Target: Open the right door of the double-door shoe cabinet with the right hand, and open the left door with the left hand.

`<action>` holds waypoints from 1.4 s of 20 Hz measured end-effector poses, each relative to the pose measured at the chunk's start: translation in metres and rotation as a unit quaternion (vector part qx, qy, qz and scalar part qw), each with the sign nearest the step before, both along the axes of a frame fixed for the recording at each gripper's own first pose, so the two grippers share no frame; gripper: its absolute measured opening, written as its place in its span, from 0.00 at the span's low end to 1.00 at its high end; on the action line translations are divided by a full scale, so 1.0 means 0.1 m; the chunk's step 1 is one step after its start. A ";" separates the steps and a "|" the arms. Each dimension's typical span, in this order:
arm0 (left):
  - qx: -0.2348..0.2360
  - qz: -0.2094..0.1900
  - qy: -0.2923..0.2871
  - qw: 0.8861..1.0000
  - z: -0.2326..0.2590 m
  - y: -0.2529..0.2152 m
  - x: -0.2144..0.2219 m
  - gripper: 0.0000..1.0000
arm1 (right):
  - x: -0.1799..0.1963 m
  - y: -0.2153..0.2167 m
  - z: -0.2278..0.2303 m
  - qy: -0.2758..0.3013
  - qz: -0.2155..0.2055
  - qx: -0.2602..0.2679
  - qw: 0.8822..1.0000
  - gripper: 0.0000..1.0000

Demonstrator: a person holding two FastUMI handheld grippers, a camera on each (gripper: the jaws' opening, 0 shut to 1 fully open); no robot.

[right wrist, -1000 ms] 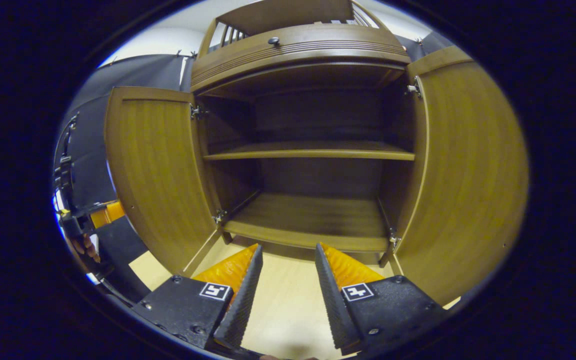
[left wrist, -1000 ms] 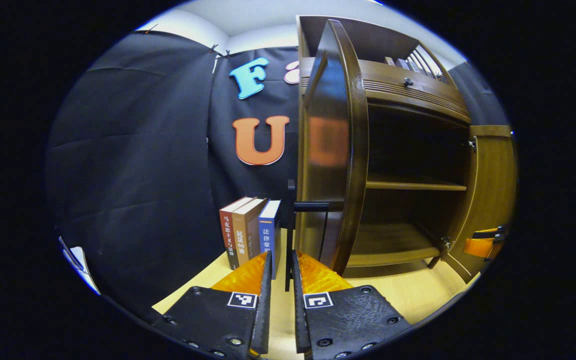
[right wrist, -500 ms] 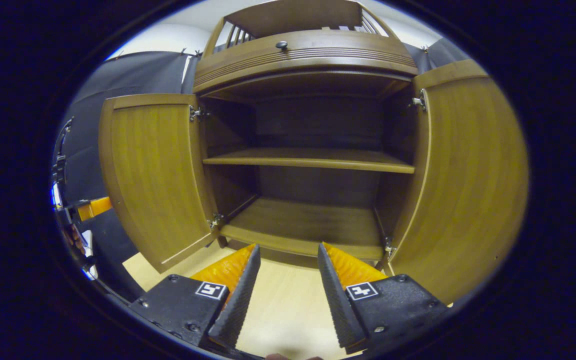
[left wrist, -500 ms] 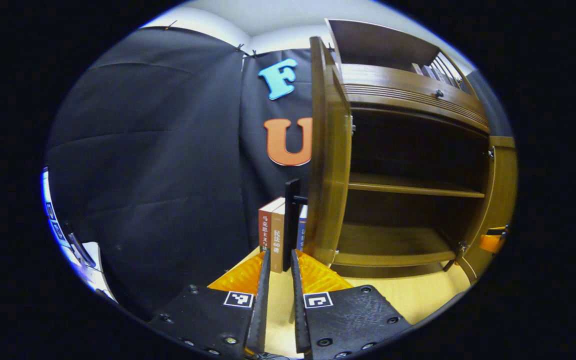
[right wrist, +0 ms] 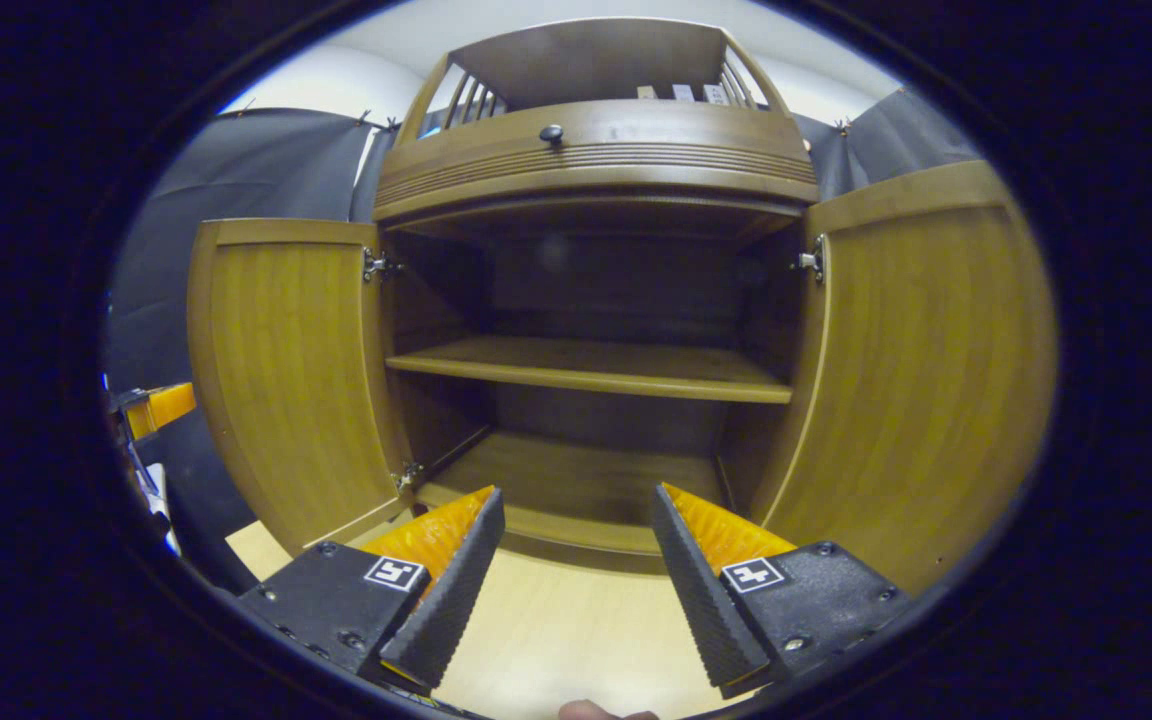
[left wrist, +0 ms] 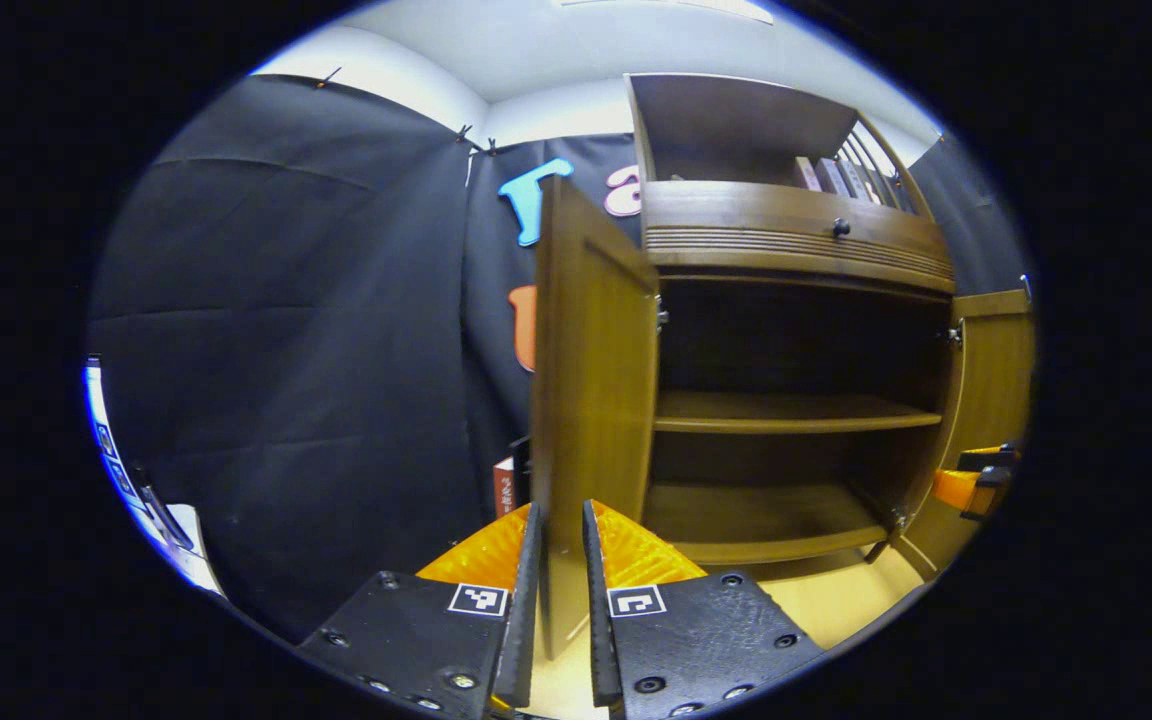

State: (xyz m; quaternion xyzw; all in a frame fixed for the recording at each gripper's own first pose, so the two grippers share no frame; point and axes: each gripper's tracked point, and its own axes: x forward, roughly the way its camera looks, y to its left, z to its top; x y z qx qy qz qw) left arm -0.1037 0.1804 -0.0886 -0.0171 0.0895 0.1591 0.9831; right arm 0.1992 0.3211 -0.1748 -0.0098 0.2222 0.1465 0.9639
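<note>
The brown wooden shoe cabinet (right wrist: 596, 370) stands with both doors swung wide and two bare shelves showing. In the right gripper view the left door (right wrist: 286, 370) and right door (right wrist: 916, 370) flank the opening, and my right gripper (right wrist: 576, 492) hangs open in front of the bottom shelf, holding nothing. In the left gripper view my left gripper (left wrist: 560, 507) has its fingers close together, with the left door's (left wrist: 591, 400) free edge seen through the slit; I cannot tell if they touch. The right door (left wrist: 986, 380) is at far right, next to the right gripper (left wrist: 971, 485). The left gripper (right wrist: 158, 408) sits beside the left door's free edge.
A drawer with a dark knob (right wrist: 551, 133) tops the doors, below an open rack holding books. The cabinet stands on a pale wooden table (right wrist: 556, 640). A red book (left wrist: 503, 485) and a black bookend peek out behind the left door.
The left door swung wider, from showing its dark outer face to showing its inner face, and now hides most of the books. The right gripper view has drawn back slightly from the cabinet.
</note>
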 end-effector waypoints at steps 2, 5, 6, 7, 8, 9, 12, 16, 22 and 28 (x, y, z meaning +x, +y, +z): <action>0.003 -0.022 -0.007 1.000 0.09 -0.19 0.12 0.22 | -0.03 -0.03 0.08 -0.008 -0.004 -0.004 1.000 0.94; 0.000 -0.056 -0.002 0.998 0.10 -0.50 0.29 0.41 | -0.05 -0.13 0.23 -0.020 -0.014 -0.004 1.000 0.94; 0.002 -0.062 0.005 0.998 0.09 -0.59 0.32 0.42 | -0.06 -0.15 0.28 -0.025 -0.015 -0.002 1.000 0.94; 0.005 -0.070 0.009 0.997 0.08 -0.67 0.36 0.43 | -0.05 -0.20 0.32 -0.029 -0.022 -0.007 0.999 0.94; 0.006 -0.082 0.009 0.997 0.08 -0.76 0.41 0.48 | -0.04 -0.29 0.33 -0.032 -0.031 -0.013 0.999 0.94; 0.004 -0.093 0.008 0.996 0.12 -0.87 0.45 0.51 | -0.03 -0.36 0.38 -0.035 -0.038 -0.016 0.999 0.94; -0.002 -0.131 0.003 0.991 0.16 -1.20 0.58 0.69 | 0.00 -0.48 0.62 -0.058 -0.057 -0.020 0.996 0.94; -0.010 -0.166 -0.001 0.986 0.26 -1.51 0.70 0.63 | 0.02 -0.56 0.91 -0.086 -0.075 -0.023 0.993 0.93; 0.000 -0.192 -0.034 0.981 0.55 -1.84 0.89 0.88 | 0.05 -0.85 1.18 -0.114 -0.104 -0.027 0.988 0.94; -0.006 -0.188 -0.042 0.981 0.59 -2.06 0.98 0.95 | 0.07 -1.01 1.23 -0.126 -0.114 -0.028 0.985 0.96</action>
